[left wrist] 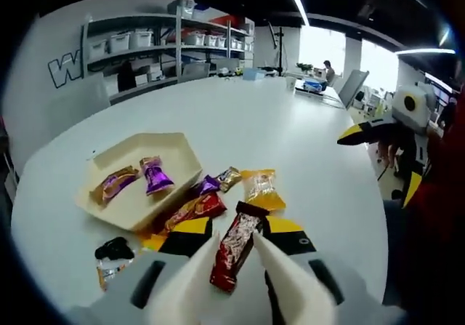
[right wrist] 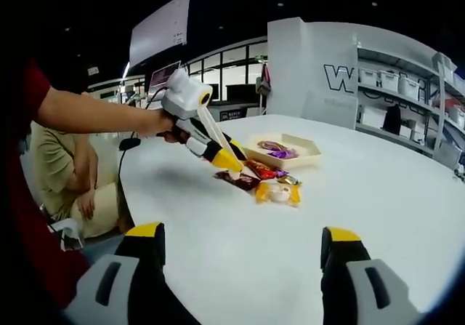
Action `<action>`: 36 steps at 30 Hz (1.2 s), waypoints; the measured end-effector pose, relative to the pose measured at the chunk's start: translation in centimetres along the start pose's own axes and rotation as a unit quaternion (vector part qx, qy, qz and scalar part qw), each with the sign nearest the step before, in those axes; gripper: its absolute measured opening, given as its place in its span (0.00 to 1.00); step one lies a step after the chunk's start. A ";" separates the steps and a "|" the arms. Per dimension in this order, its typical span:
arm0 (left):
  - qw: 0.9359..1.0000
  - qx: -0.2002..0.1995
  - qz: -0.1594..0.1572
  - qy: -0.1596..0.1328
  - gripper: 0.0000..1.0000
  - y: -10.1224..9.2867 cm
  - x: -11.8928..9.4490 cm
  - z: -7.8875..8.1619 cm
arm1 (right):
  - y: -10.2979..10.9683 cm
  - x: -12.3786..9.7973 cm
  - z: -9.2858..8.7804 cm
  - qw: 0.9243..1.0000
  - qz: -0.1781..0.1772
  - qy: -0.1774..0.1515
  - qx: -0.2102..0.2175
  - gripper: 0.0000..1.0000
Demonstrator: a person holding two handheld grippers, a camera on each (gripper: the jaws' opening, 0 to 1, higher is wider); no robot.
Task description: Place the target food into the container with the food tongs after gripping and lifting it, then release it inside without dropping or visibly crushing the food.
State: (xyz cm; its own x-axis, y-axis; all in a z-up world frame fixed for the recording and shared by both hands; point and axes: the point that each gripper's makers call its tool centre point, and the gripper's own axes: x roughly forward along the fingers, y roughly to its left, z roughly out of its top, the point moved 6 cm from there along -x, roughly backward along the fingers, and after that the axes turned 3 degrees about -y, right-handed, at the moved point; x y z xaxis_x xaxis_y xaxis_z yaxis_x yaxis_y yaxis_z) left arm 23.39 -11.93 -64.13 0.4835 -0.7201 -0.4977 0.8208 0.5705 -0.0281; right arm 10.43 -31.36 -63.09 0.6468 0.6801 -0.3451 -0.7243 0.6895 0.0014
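Note:
My left gripper [left wrist: 236, 232] is shut on white food tongs [left wrist: 290, 281], whose two blades flank a dark red wrapped snack bar [left wrist: 234, 249] lying on the white table [left wrist: 290, 136]. The blades sit close against its sides; I cannot tell if they squeeze it. A cream tray [left wrist: 178, 154] to the left holds two purple-wrapped candies [left wrist: 154, 174]. In the right gripper view, a hand holds the left gripper [right wrist: 214, 150] with the tongs angled down onto the snack pile [right wrist: 258, 176] in front of the tray [right wrist: 305, 150]. My right gripper [right wrist: 243, 234] stands open over bare table.
Loose snacks lie beside the bar: a red packet [left wrist: 192, 210], a yellow packet [left wrist: 261, 189], a small purple-gold candy [left wrist: 218, 182]. A black item [left wrist: 114, 249] sits near left. The right gripper [left wrist: 378, 132] hovers at the right edge. Shelves [left wrist: 160, 49] stand behind; a seated person [right wrist: 73, 172] is left.

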 end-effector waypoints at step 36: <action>0.995 0.079 -0.047 0.031 0.23 -0.4 0.7 -0.1 | -0.3 0.5 -0.8 1.000 0.003 0.009 0.013 0.85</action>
State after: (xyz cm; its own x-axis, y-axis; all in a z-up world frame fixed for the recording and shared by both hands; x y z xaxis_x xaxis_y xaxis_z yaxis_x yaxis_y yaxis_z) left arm 23.38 -12.65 -64.54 0.3862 -0.7396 -0.5513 0.9018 0.4284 0.0569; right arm 10.82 -31.45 -64.02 0.6374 0.6807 -0.3610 -0.7219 0.6913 0.0289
